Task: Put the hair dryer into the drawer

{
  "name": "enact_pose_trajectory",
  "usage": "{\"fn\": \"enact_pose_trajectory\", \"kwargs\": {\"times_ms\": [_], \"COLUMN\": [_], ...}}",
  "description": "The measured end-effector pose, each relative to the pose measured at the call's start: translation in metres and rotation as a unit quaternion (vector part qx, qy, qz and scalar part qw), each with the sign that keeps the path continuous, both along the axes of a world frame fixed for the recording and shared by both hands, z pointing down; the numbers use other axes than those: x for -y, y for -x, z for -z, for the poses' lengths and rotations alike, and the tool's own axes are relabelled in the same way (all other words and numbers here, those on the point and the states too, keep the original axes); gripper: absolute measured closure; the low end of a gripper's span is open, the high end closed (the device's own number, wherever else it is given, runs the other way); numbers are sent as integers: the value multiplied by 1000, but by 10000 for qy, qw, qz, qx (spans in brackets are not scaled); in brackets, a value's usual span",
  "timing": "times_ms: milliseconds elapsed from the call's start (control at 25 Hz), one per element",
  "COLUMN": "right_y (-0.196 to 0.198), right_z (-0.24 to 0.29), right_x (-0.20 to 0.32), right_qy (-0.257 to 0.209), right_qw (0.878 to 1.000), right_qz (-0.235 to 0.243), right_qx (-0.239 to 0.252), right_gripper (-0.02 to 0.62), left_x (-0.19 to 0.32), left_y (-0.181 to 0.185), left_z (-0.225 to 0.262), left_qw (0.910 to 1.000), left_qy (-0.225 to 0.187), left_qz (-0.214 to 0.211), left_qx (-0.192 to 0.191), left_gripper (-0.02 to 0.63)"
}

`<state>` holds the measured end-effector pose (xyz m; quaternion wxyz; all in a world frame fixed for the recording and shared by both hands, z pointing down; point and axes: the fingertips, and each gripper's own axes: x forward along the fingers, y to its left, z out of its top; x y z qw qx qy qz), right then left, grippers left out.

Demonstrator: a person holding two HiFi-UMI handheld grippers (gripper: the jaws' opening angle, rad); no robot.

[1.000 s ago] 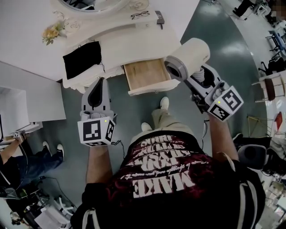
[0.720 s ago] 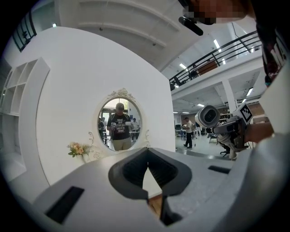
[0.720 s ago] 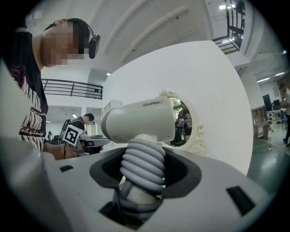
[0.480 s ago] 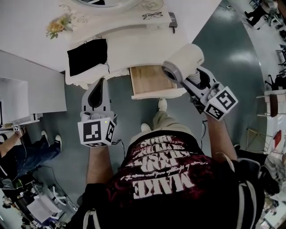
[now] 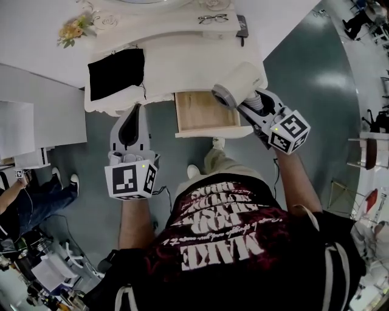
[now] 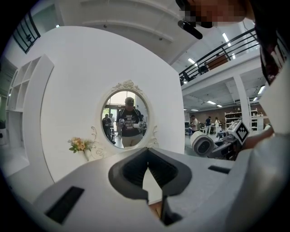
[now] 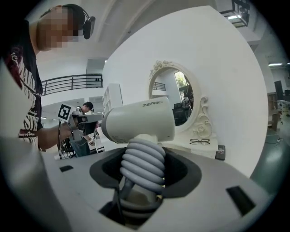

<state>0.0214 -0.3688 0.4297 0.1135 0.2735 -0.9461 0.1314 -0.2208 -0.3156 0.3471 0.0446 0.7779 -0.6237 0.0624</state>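
The white hair dryer (image 5: 242, 84) hangs over the right front corner of the open wooden drawer (image 5: 197, 113), its grey-ringed mouth facing left. My right gripper (image 5: 258, 104) is shut on its ribbed grey handle (image 7: 144, 164), and the white barrel (image 7: 141, 120) stands above the jaws. My left gripper (image 5: 132, 115) is shut with nothing in it. It points at the dressing table's front edge, left of the drawer. From the left gripper view, the hair dryer (image 6: 201, 144) shows at the right.
The white dressing table (image 5: 182, 58) bears a black cloth (image 5: 117, 73), glasses (image 5: 213, 19), a small dark object (image 5: 242, 25) and flowers (image 5: 76, 29) beside an oval mirror (image 6: 128, 118). My feet stand just below the drawer front (image 5: 213, 130). Another person (image 5: 24, 203) is at the far left.
My right gripper has carried the hair dryer down and left, closer to the open drawer. My left gripper has edged toward the table's front. Both grips are unchanged.
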Motion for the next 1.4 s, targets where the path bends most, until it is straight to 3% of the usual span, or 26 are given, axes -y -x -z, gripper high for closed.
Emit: {"fn": "enact_pose_trajectory", "kwargs": {"times_ms": [360,760,1120,1400], "right_y": [8,16,19,13], "right_z": [-89,-191,-276,-337], "right_x": [18,5,-5,-12], "right_qy": [633,1326,1873,2181], "right_qw": [9964,9827,9638,9378], "right_qz": [271,603,828,1156], "right_qx": [-499,-1142,-1709,-2441], "right_gripper": [364,364,364,364], "left_x": [12,1,-12,-22], "left_y": [-5,1,9,16], "left_z": [-29,-52,-72,-77], "left_qw": [9996,9982,9962,9947], "left_qy": [250,570,819,957], "left_qz": [92,205,282,372], "left_qx": [-4,29,44,86], "left_gripper": [601,601,601,601]}}
